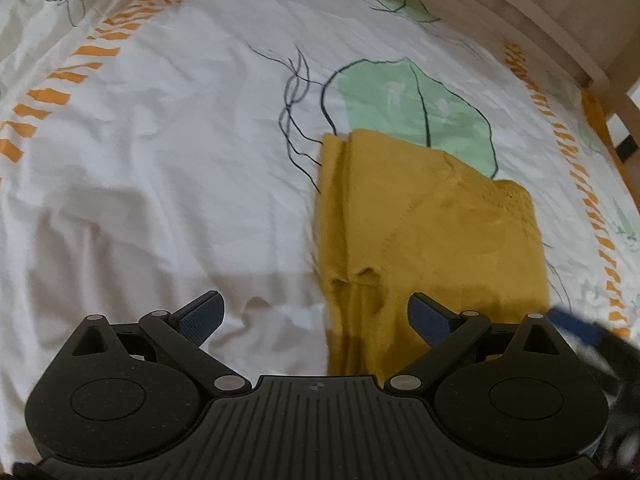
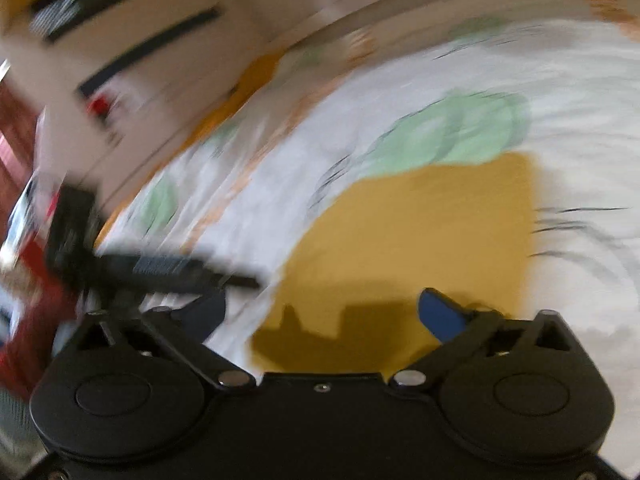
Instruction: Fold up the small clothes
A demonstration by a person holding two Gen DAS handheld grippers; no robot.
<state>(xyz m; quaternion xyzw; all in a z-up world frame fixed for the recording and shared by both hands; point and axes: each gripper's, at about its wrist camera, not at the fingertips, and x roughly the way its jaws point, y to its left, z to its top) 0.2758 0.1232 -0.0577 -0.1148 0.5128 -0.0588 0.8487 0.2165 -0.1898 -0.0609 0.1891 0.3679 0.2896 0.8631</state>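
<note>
Your left gripper point(image 1: 316, 316) hangs with its jaws spread wide and nothing between them, tilted down over the sheet point(image 1: 160, 152), and your right gripper point(image 2: 320, 316) stands just as wide apart, also empty. That sheet is the biggest thing under you: white, wrinkled, printed with green leaves point(image 1: 412, 112) outlined in dark strokes and bordered by rows of orange dashes point(image 1: 60, 76). A pale wooden frame point(image 1: 532, 12) runs along its far right edge in your left view. On the sheet lies the garment point(image 1: 424, 232), a mustard-yellow knit, folded into a rough rectangle with its far corner overlapping one green leaf. From the left view it sits right of centre, its near edge running under your right-hand blue pad point(image 1: 432, 318), while the other pad point(image 1: 200, 316) is over bare sheet. Your right view is badly smeared, but you can still make out the garment point(image 2: 420, 232) as a yellow block straight ahead, with the gripper's shadow falling across its near part. In that same view the other gripper shows as a dark blurred bar at the left, over the sheet beside the garment. Beyond the frame the room is too blurred to read.
</note>
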